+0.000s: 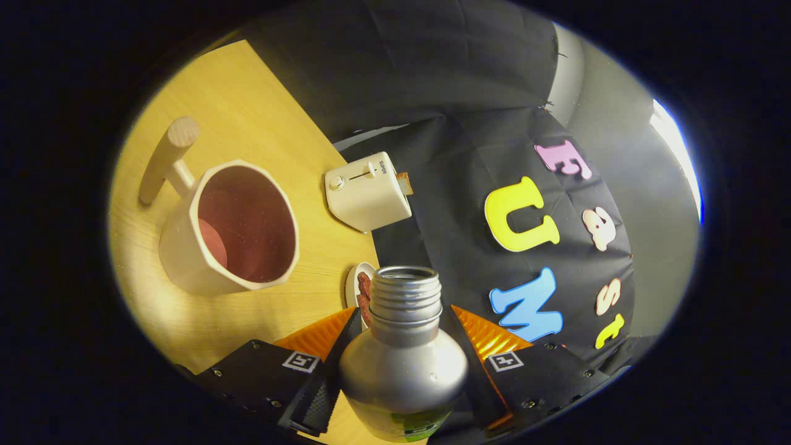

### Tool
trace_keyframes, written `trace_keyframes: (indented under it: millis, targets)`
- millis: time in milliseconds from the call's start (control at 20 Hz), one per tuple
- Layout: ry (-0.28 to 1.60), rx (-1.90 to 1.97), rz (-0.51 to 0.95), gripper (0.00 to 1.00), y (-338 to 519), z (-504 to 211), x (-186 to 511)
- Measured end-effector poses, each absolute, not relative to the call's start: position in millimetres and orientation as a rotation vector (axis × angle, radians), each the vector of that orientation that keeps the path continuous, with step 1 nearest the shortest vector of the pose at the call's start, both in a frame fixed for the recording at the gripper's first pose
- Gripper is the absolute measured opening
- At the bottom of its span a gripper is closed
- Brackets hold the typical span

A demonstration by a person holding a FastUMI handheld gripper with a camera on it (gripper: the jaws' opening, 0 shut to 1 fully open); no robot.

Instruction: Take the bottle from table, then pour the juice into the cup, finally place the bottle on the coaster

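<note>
Pouring step: judged in hand — the bottle is lifted and tilted with the whole view, so the tabletop runs at a slant; no juice is seen leaving the mouth.
Table [247, 111]: light wood, on the left, ending at the black cloth wall on the right.
Cup [230, 227]: pale, faceted, with a wooden peg handle on its far-left side; stands left of and beyond the fingers, its open mouth turned toward the camera; inside looks reddish, whether liquid or glaze cannot be told.
Toaster [369, 191]: small, white, far of the bottle and right of the cup, at the table's edge, a brown slice poking out.
Small dish [356, 281]: white, with something red-brown in it, just behind the bottle neck, partly hidden.
Bottle [405, 346]: silver, cap off, threaded mouth open, held between the fingers, its shoulder near the camera.
Gripper [405, 371]: both black pads press on the bottle body, one each side; firm hold.
Coaster: not identified.
Next move: by judgement, carry the mouth left over the cup rim, then tip further; the mouth is still apart from the cup, so tilting early risks spilling on the table.
</note>
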State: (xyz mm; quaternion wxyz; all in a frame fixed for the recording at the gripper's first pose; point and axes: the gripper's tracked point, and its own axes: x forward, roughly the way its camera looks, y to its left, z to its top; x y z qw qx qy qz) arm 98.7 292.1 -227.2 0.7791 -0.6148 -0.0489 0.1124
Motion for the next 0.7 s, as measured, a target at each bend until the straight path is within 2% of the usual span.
trace_keyframes:
  millis: [700]
  targets:
    - [-0.209,-1.661,0.228,0.83,305,-228,104]
